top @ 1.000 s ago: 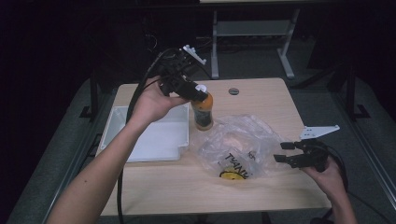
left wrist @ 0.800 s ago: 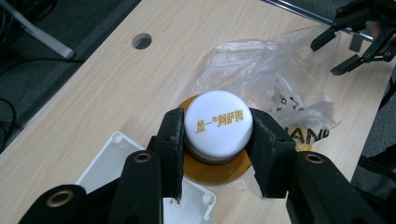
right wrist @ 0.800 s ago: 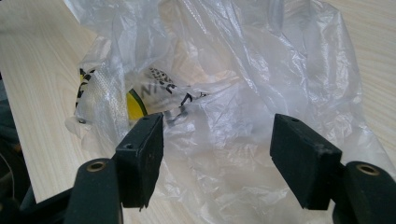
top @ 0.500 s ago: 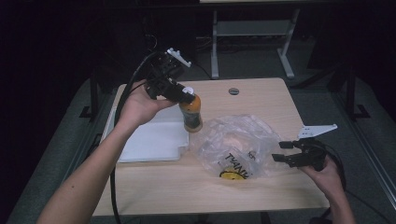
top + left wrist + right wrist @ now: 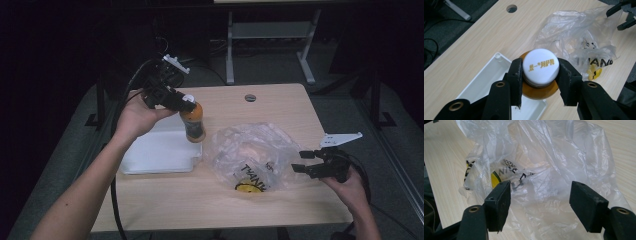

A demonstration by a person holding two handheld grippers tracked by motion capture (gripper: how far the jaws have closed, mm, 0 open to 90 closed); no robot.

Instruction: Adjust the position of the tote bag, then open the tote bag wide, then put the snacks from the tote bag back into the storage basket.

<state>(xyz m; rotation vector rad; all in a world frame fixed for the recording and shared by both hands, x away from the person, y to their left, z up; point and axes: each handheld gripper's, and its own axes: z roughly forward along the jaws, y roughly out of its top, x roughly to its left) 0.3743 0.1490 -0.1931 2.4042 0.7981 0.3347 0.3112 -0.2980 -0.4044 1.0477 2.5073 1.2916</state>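
Left gripper view: left hand-held gripper [image 5: 540,75] clamped on the bottle [image 5: 539,87] cap.
Right gripper view: right hand-held gripper [image 5: 540,206] jaws apart, plastic bag [image 5: 544,170] just ahead.

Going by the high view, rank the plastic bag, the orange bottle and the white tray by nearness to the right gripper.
1. Plastic bag: just left of the right gripper.
2. Orange bottle: beyond the bag, held in the left gripper.
3. White tray: farthest, at the table's left.

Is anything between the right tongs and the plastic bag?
Nothing visible does. The right tongs stand open at the plastic bag, with bare film ahead. The bottle hangs in the left tongs, off to the side.
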